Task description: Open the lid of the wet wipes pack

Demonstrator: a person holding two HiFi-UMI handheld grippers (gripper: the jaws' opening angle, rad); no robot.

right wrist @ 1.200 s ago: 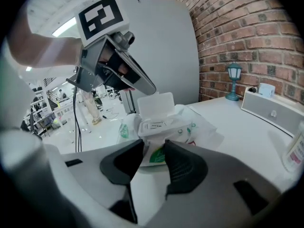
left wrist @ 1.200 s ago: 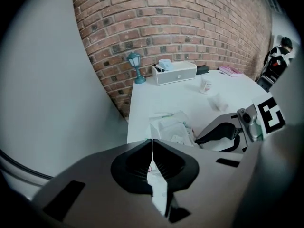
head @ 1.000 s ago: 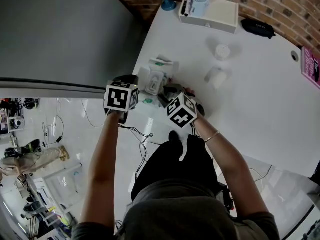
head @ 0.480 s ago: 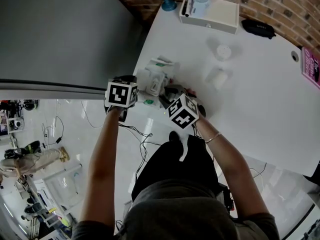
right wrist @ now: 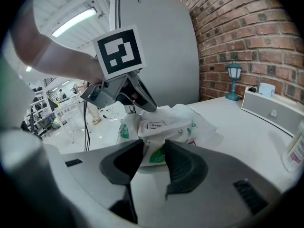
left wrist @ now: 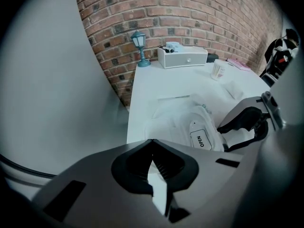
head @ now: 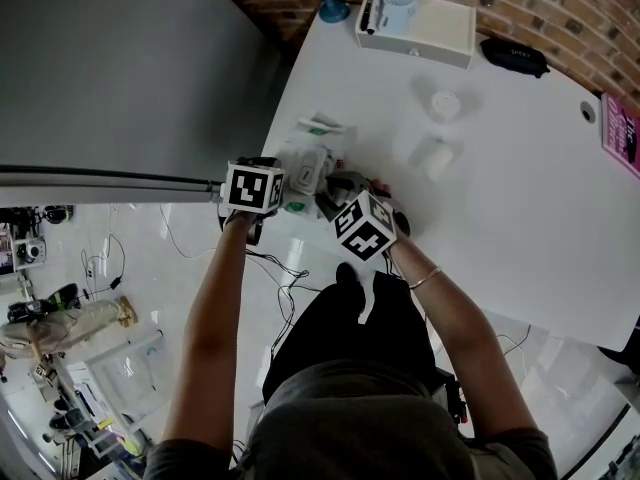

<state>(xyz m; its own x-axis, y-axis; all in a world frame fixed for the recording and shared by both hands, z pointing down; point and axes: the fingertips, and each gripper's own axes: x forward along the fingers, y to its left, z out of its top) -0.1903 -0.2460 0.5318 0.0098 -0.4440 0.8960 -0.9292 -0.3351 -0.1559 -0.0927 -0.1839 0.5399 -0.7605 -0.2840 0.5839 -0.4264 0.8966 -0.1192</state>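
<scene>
The left gripper [left wrist: 152, 148] and right gripper [right wrist: 153, 148] are grey moulded shells with black ribbed pads, each bearing a white cube [head: 251, 186] with black square markers. The person wears a dark grey short-sleeved top [head: 360, 423], black trousers [head: 345, 333] and, at 4 o'clock from the right-hand cube, a thin bracelet [head: 425, 274].

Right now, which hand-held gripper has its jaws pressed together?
The left hand-held gripper: its jaws meet. The right hand-held gripper has wider jaws, clamped on the pack.

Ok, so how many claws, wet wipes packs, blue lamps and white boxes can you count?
claws: 2 (left claw, right claw)
wet wipes pack: 1
blue lamp: 1
white box: 1
total: 5
</scene>
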